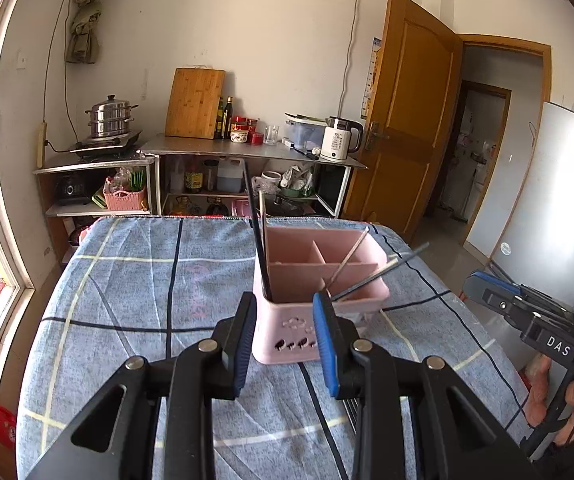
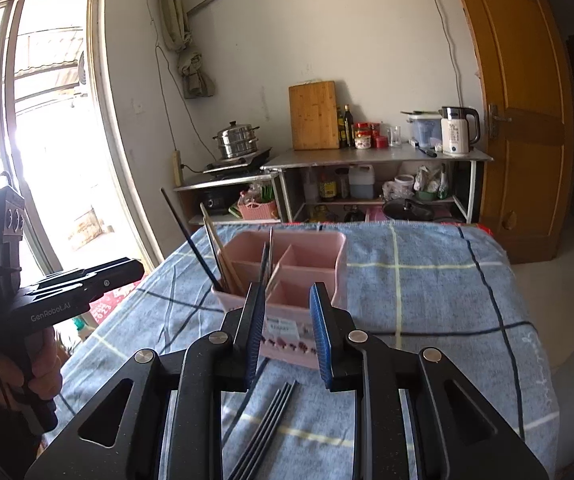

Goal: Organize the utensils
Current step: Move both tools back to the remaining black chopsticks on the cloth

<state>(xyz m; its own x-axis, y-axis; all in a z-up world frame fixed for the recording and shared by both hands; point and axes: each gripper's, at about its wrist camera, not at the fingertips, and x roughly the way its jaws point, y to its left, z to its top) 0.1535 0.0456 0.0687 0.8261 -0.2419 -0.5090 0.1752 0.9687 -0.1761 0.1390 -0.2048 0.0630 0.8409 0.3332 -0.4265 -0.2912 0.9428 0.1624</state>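
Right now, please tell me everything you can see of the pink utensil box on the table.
The pink box looks like plastic, rectangular with rounded corners, and stands upright on the blue checked cloth. Inner walls divide it into compartments. Small cut-out shapes decorate the lower wall, and the right wrist view shows a white label there. Several chopsticks lean inside it, dark and lighter ones, sticking out above the rim. Neither gripper touches it.
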